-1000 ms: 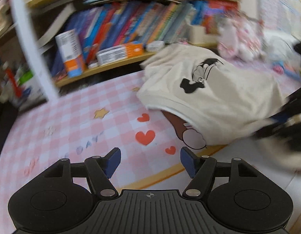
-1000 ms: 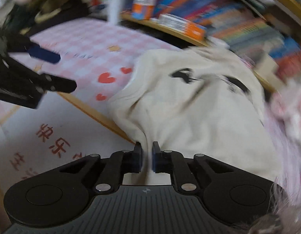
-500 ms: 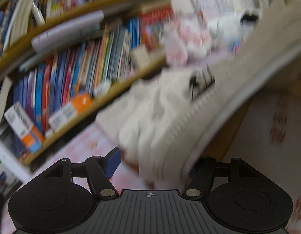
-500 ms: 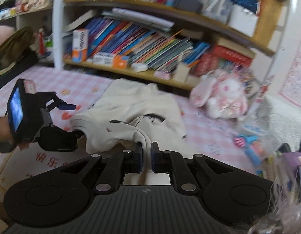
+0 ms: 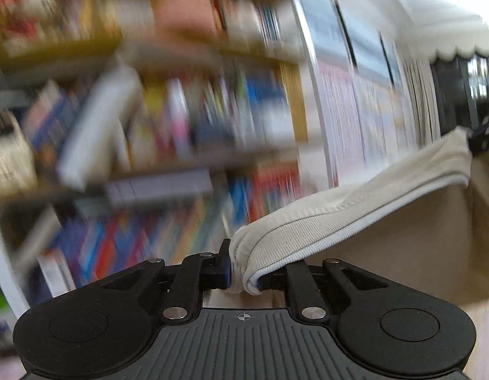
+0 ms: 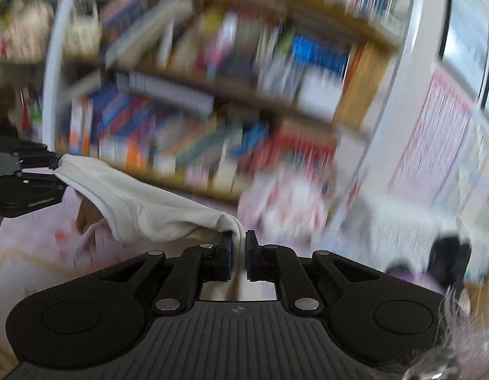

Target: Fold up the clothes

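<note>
cream ribbed hem of the garment (image 5: 339, 218) stretches between left gripper (image 5: 243, 272) and right gripper (image 6: 239, 253), both clamped on it.

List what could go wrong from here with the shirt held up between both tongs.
1. The left tongs pinch only the bunched ribbed hem of the cream shirt; a hard tug might pull it free.
2. The right tongs hold a thin edge, which could slip too.
3. Both views are motion-blurred and the bookshelf looks close, so a fast swing may brush the books.

Bookshelf (image 5: 168, 133) blurred beyond reading
</note>
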Demonstrator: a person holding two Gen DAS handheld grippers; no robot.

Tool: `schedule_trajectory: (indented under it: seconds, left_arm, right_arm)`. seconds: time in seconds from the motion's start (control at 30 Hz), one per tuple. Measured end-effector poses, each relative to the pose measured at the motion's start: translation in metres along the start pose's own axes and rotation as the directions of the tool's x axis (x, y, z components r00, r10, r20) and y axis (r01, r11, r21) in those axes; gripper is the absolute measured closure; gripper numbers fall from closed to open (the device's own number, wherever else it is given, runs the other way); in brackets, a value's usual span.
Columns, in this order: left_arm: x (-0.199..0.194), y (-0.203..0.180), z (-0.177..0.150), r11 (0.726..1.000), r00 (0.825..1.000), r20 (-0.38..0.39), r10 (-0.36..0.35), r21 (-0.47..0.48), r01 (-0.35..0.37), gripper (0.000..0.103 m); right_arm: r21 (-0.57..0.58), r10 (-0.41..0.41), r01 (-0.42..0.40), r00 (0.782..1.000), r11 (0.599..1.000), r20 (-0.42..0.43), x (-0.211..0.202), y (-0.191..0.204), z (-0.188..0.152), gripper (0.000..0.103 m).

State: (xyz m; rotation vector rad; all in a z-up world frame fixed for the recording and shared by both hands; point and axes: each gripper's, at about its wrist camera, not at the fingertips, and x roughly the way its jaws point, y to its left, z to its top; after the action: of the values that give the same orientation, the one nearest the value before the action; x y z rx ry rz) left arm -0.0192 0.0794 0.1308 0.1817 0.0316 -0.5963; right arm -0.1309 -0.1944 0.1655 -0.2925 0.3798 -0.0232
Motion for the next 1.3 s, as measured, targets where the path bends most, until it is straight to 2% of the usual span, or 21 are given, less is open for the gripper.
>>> schedule_trajectory:
  seconds: [0.1, 0.17, 0.23, 0.33, 0.37, 0.43, 0.47, 0.5, 0.53, 0.57, 0.6, 0.63, 0.7, 0.77, 0.8, 0.9, 0.97, 1.0, 1.1, 1.23, 1.3]
  left_arm:
    - [-0.043, 0.009, 0.049, 0.999, 0.977, 0.207, 0.045, -0.015, -0.043, 0.09]
    - [-0.056, 0.015, 0.069, 0.999, 0.959, 0.28, 0.05, -0.026, -0.045, 0.09]
    - [-0.069, 0.02, 0.09, 0.998, 0.935, 0.35, 0.056, -0.037, -0.046, 0.089]
    - [-0.088, 0.028, 0.12, 0.998, 0.892, 0.448, 0.064, -0.053, -0.045, 0.088]
    - [-0.085, 0.031, 0.121, 0.998, 0.906, 0.419, 0.058, -0.051, -0.04, 0.088]
    - [-0.064, 0.038, 0.11, 0.997, 0.954, 0.294, 0.063, -0.051, -0.051, 0.085]
    - [-0.053, 0.042, 0.103, 0.997, 0.972, 0.226, 0.066, -0.052, -0.056, 0.085]
    - [-0.031, 0.048, 0.08, 0.996, 0.991, 0.112, 0.069, -0.072, -0.061, 0.085]
    - [-0.009, 0.054, 0.058, 0.993, 0.998, -0.004, 0.068, -0.092, -0.069, 0.085]
    - [0.013, 0.059, 0.036, 0.991, 0.991, -0.12, 0.065, -0.111, -0.078, 0.084]
    - [0.036, 0.065, 0.013, 0.988, 0.97, -0.234, 0.059, -0.126, -0.091, 0.084]
    - [0.06, 0.066, -0.02, 0.986, 0.933, -0.351, 0.072, -0.114, -0.119, 0.085]
    - [0.087, 0.063, -0.065, 0.987, 0.872, -0.483, 0.082, -0.085, -0.139, 0.085]
    - [0.112, 0.057, -0.104, 0.987, 0.8, -0.594, 0.084, -0.062, -0.15, 0.083]
    - [0.119, 0.057, -0.113, 0.986, 0.784, -0.615, 0.09, -0.058, -0.158, 0.082]
    - [0.126, 0.063, -0.113, 0.976, 0.768, -0.628, 0.121, -0.067, -0.209, 0.067]
    - [0.128, 0.069, -0.11, 0.966, 0.76, -0.633, 0.148, -0.07, -0.247, 0.026]
    - [0.129, 0.072, -0.108, 0.961, 0.756, -0.634, 0.161, -0.073, -0.266, 0.02]
    - [0.116, 0.084, -0.099, 0.951, 0.763, -0.624, 0.169, -0.101, -0.293, 0.017]
    - [0.092, 0.091, -0.108, 0.929, 0.724, -0.653, 0.222, -0.083, -0.36, 0.017]
    - [0.081, 0.092, -0.112, 0.919, 0.698, -0.672, 0.246, -0.067, -0.388, 0.017]
  right_arm:
    - [-0.001, 0.014, -0.014, 0.982, 1.0, 0.186, -0.046, -0.012, 0.026, 0.096]
    - [-0.008, 0.045, -0.045, 0.944, 0.999, 0.327, -0.081, -0.019, 0.042, 0.096]
    - [-0.019, 0.075, -0.074, 0.884, 0.997, 0.461, -0.117, -0.026, 0.058, 0.096]
    - [0.006, 0.126, -0.145, 0.877, 0.989, 0.463, -0.108, -0.038, 0.07, 0.096]
    - [0.014, 0.143, -0.169, 0.874, 0.986, 0.464, -0.105, -0.042, 0.073, 0.096]
    - [0.031, 0.177, -0.216, 0.867, 0.976, 0.466, -0.099, -0.05, 0.081, 0.096]
    - [0.039, 0.194, -0.239, 0.863, 0.97, 0.467, -0.096, -0.054, 0.085, 0.096]
    - [0.048, 0.21, -0.262, 0.858, 0.964, 0.468, -0.093, -0.058, 0.089, 0.096]
    - [0.078, 0.247, -0.297, 0.89, 0.952, 0.384, -0.062, -0.057, 0.085, 0.096]
    - [0.11, 0.276, -0.321, 0.913, 0.941, 0.301, -0.029, -0.052, 0.079, 0.096]
    - [0.149, 0.309, -0.341, 0.929, 0.928, 0.203, 0.01, -0.046, 0.068, 0.096]
    - [0.191, 0.341, -0.353, 0.935, 0.916, 0.093, 0.054, -0.037, 0.052, 0.096]
    - [0.173, 0.355, -0.335, 0.93, 0.926, -0.098, 0.129, -0.009, 0.014, 0.096]
    - [0.11, 0.331, -0.313, 0.914, 0.943, -0.236, 0.176, 0.019, -0.012, 0.096]
    - [0.096, 0.322, -0.307, 0.904, 0.947, -0.28, 0.195, 0.03, -0.023, 0.096]
    - [0.085, 0.302, -0.29, 0.904, 0.953, -0.304, 0.225, 0.038, -0.026, 0.096]
    - [0.1, 0.305, -0.288, 0.902, 0.952, -0.305, 0.241, 0.032, -0.016, 0.096]
    - [0.098, 0.301, -0.285, 0.905, 0.954, -0.302, 0.25, 0.03, -0.012, 0.096]
    - [0.094, 0.274, -0.258, 0.916, 0.962, -0.293, 0.282, 0.022, 0.001, 0.096]
    - [0.096, 0.218, -0.198, 0.922, 0.976, -0.32, 0.338, 0.014, 0.01, 0.092]
    - [0.068, 0.213, -0.202, 0.902, 0.977, -0.376, 0.362, 0.019, 0.006, 0.084]
